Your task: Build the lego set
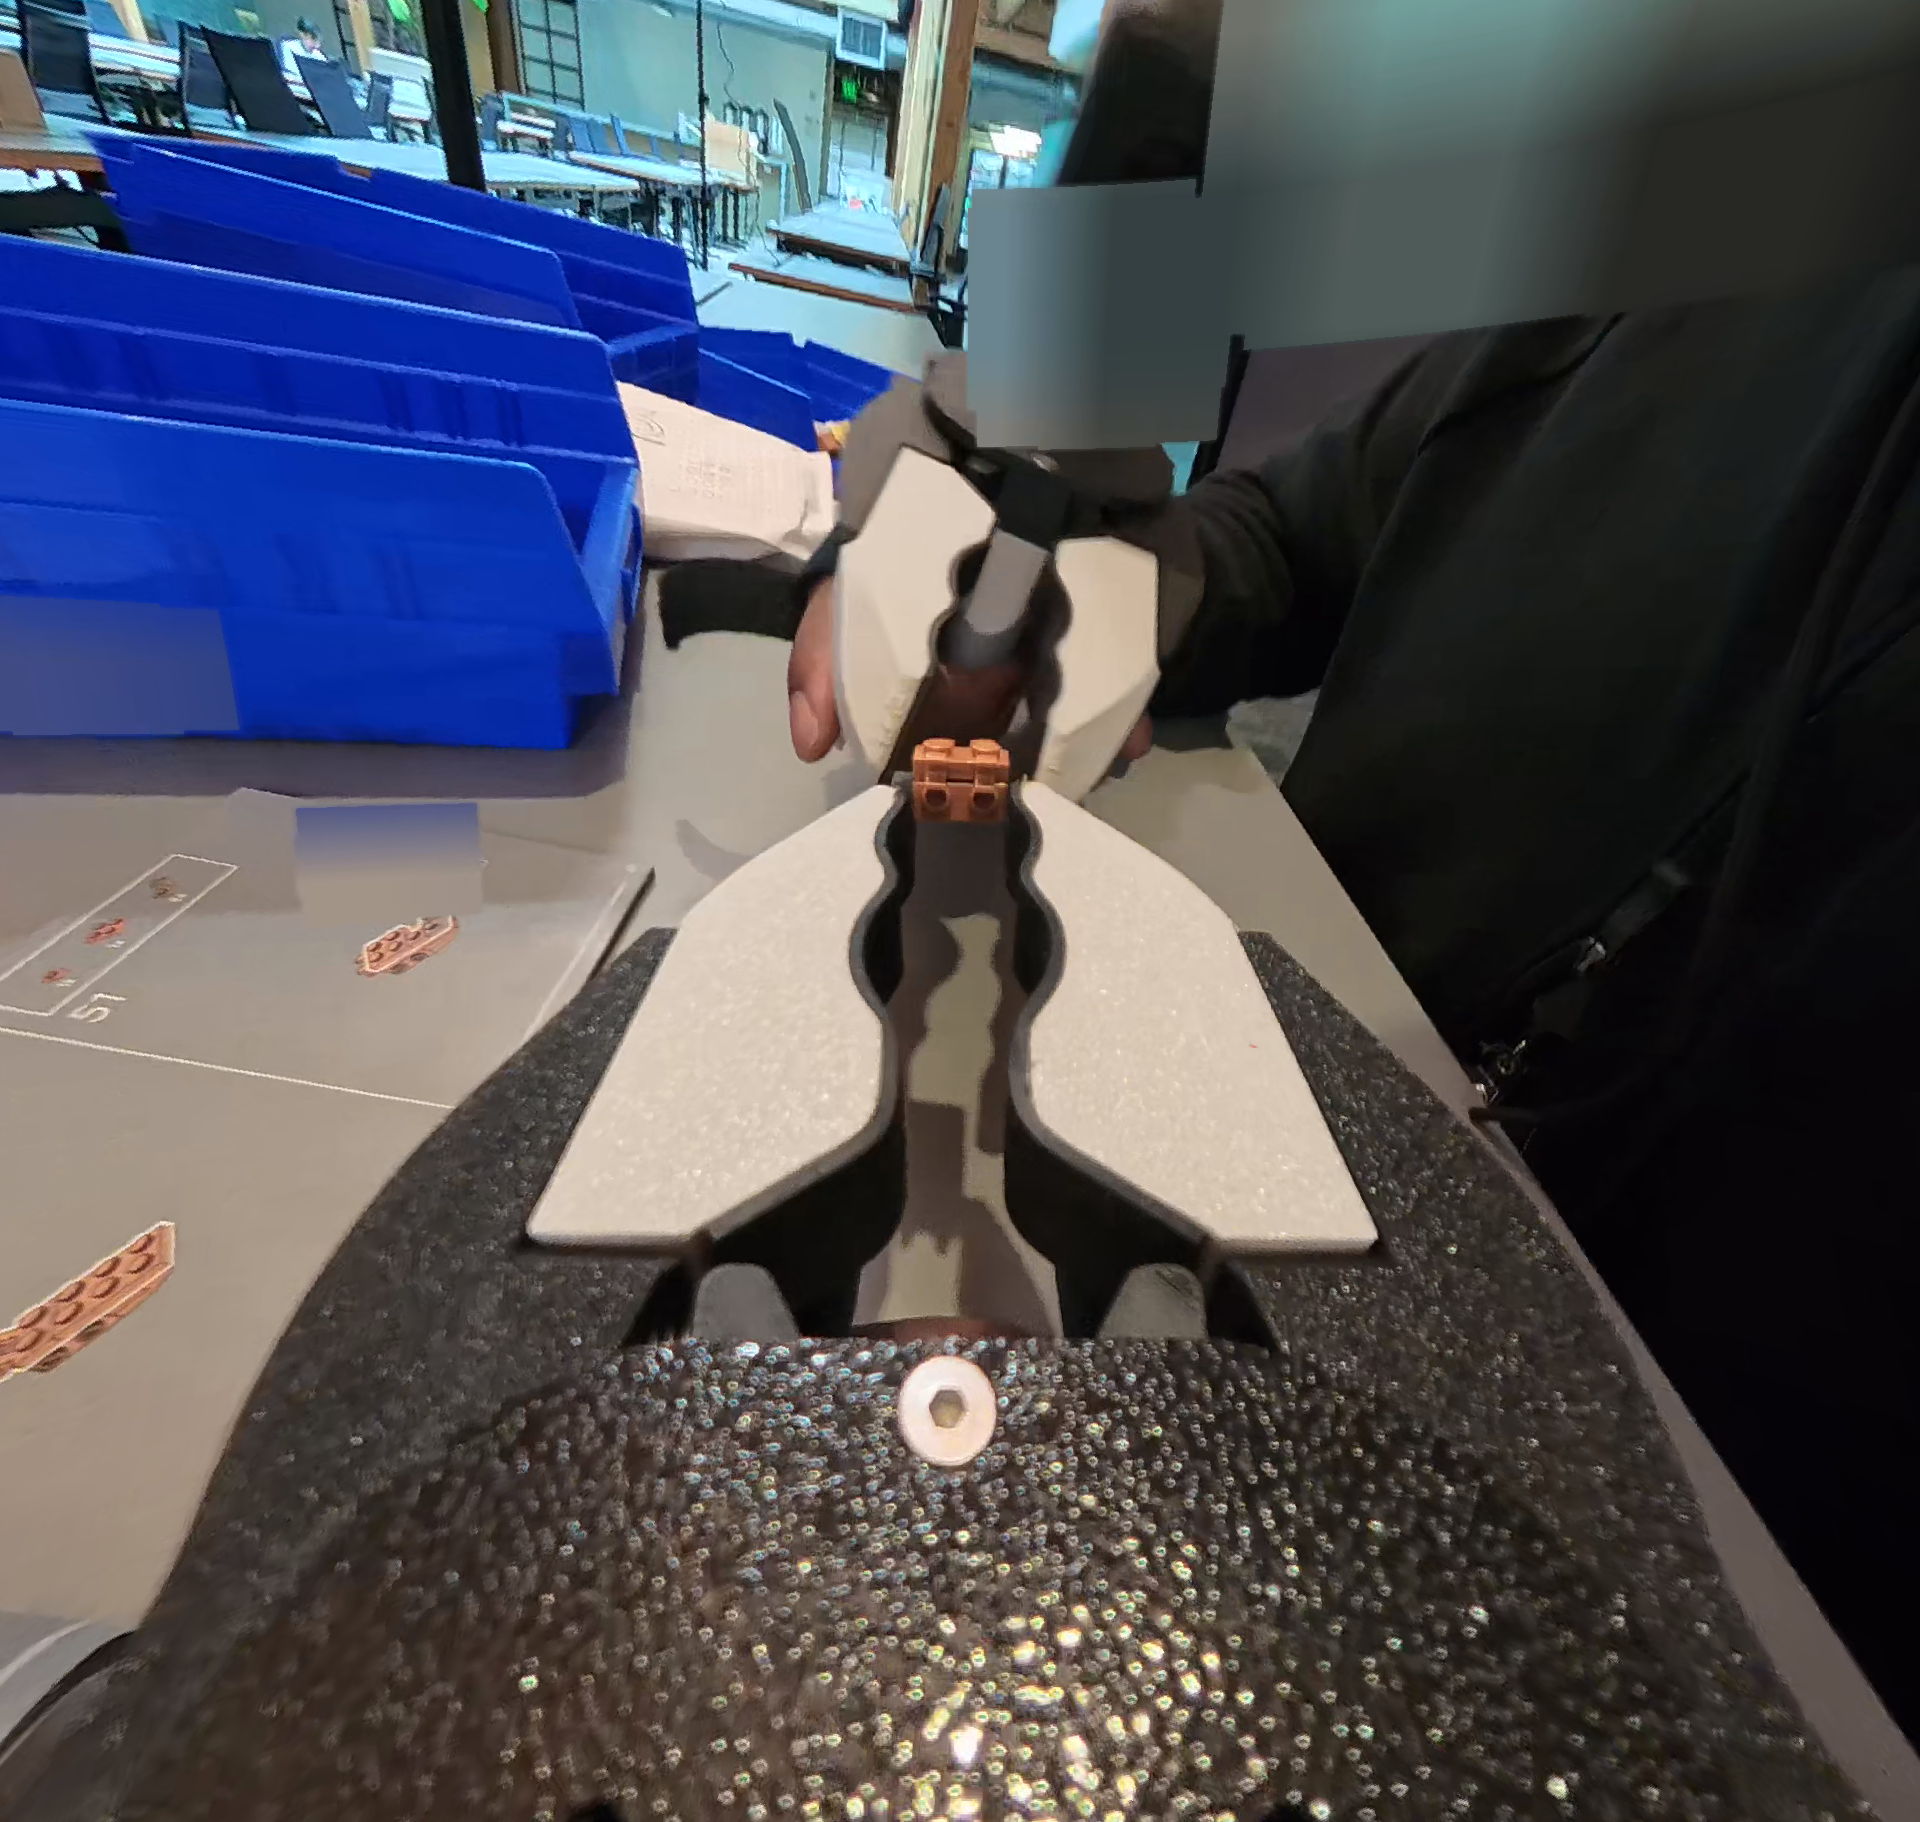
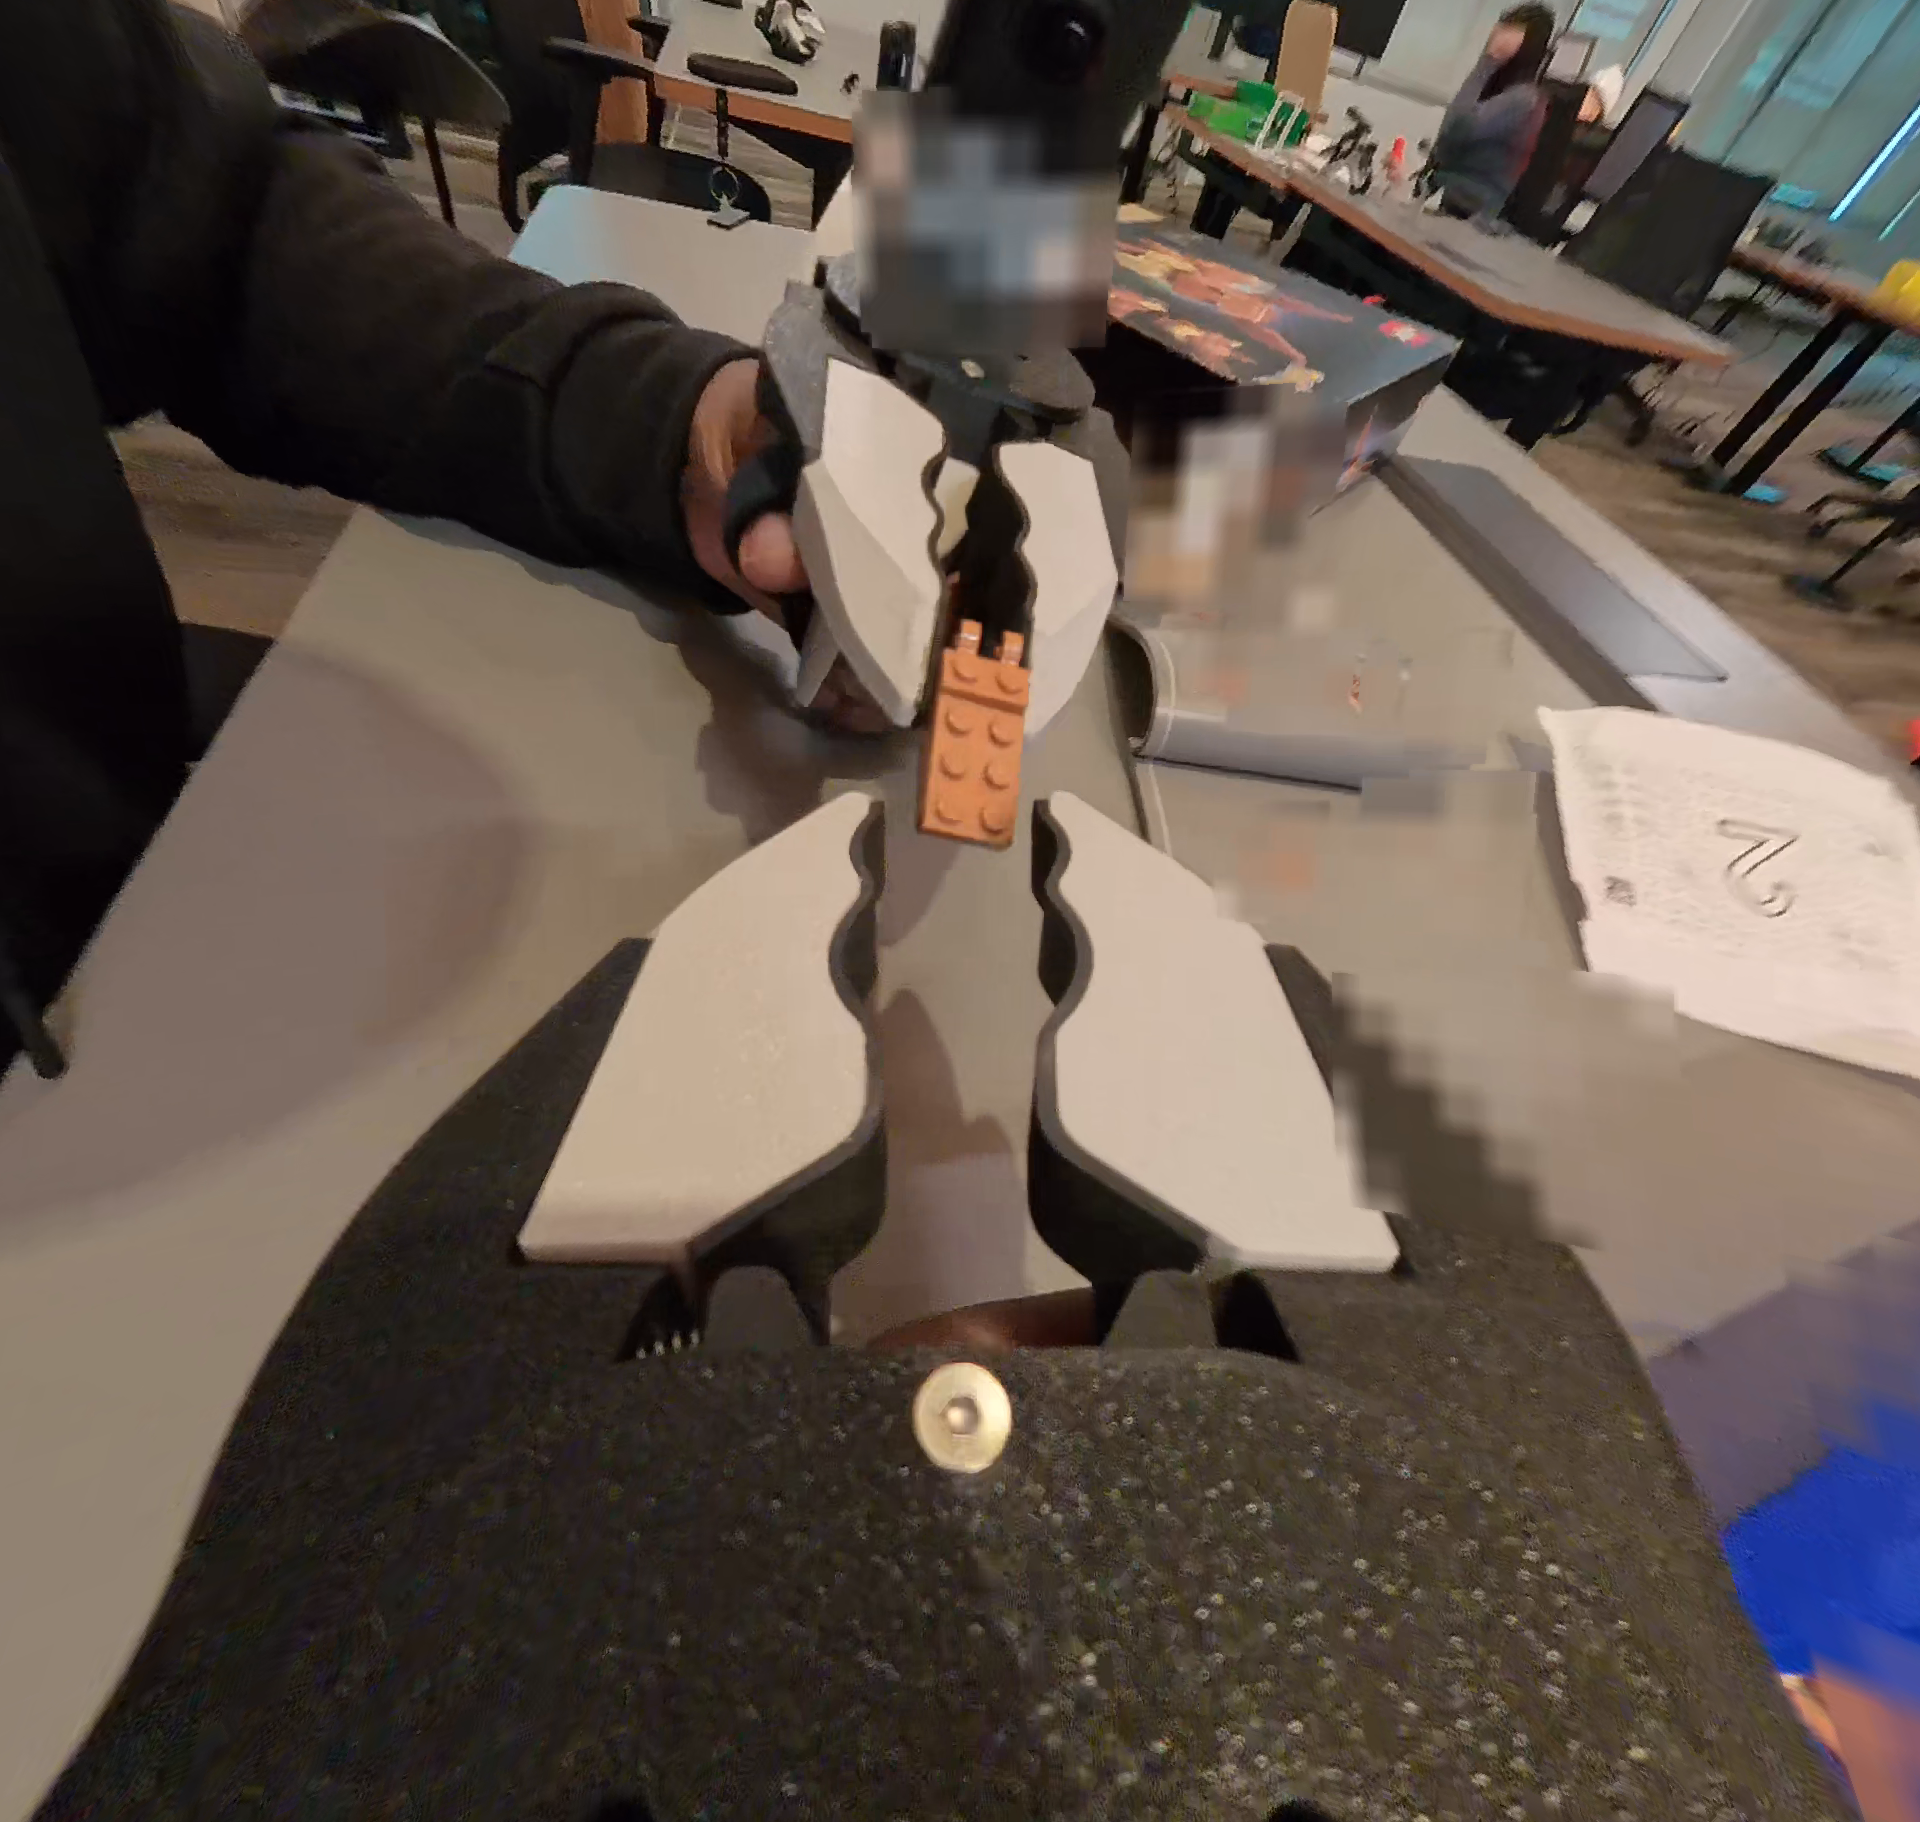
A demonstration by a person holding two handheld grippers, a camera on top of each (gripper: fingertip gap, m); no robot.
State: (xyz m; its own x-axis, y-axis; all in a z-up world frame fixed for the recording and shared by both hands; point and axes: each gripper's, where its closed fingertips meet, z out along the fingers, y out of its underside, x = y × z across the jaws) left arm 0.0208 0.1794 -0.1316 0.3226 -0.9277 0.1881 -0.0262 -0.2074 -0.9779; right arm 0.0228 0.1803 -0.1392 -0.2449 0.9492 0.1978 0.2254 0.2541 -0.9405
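Facing tip to tip, left tongs (image 1: 958, 796) pinch an orange brick assembly (image 1: 960, 780); right tongs (image 2: 956, 816) seemingly open, empty.

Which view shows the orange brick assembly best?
Right wrist view: the orange brick assembly shows its studded face full length, clamped at its far end in the left gripper. Left wrist view shows only its end face, foreshortened.
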